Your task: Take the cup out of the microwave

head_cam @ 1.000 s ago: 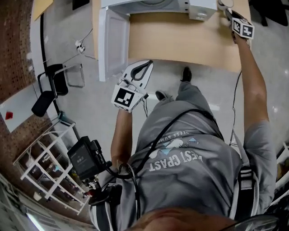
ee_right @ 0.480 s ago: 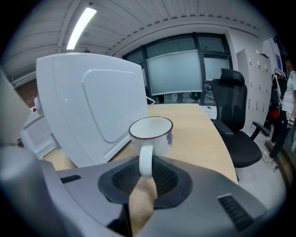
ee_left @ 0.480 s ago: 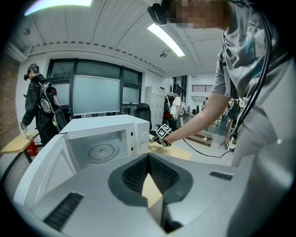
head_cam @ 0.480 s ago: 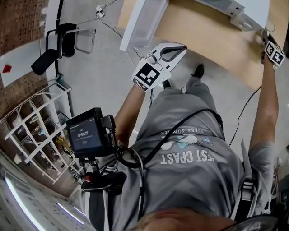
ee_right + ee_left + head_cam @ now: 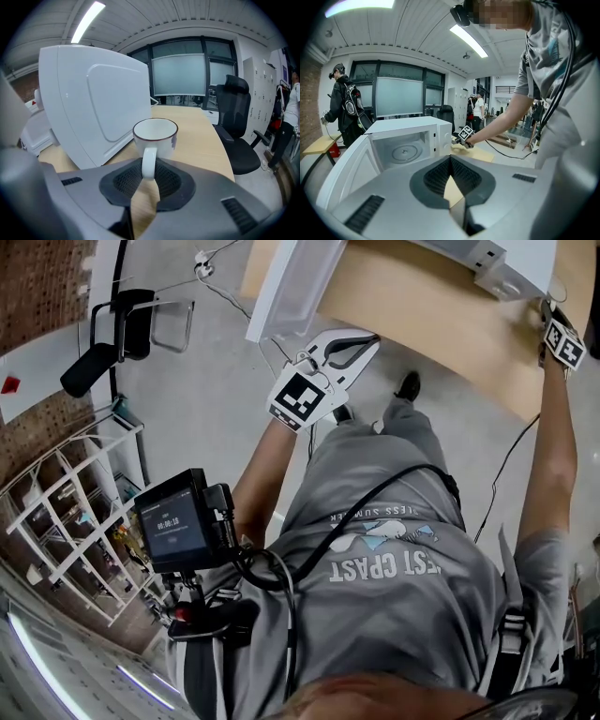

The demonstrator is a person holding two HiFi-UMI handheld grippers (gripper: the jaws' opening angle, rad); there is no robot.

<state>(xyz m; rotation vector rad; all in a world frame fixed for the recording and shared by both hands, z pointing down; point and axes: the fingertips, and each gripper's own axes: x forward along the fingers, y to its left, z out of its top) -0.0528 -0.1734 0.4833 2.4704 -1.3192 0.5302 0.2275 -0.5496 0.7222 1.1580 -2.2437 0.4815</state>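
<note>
Overhead, the head view shows the white microwave oven (image 5: 487, 259) on the pale wooden table (image 5: 422, 310) with its door (image 5: 292, 287) swung wide open. The left gripper (image 5: 361, 343) hangs off the table's near edge, just beside the door. The right gripper (image 5: 548, 313) is well apart from it, at the table's far end by the oven's body. The cup is too small to make out from here.

Next, the left gripper view looks straight into the oven (image 5: 401, 140). Its cavity holds only the round glass turntable (image 5: 404, 153). The left gripper (image 5: 450, 159) has its jaws brought together at the tips with nothing between them. Beyond the oven's control side, the right gripper (image 5: 457, 140) sits low over the table. A person in dark clothes (image 5: 342, 105) stands in the background.

Finally, the right gripper view shows the white cup with a dark rim (image 5: 155, 133), upright, empty and outside the oven. It is over the table (image 5: 201, 136), just beside the oven's white outer panel (image 5: 93, 103). The right gripper (image 5: 148, 176) is clamped on the cup's handle (image 5: 148, 161), the bowl just past the pads. Whether the base touches the wood cannot be told. A black office chair (image 5: 241, 131) stands beyond the table's edge.
</note>
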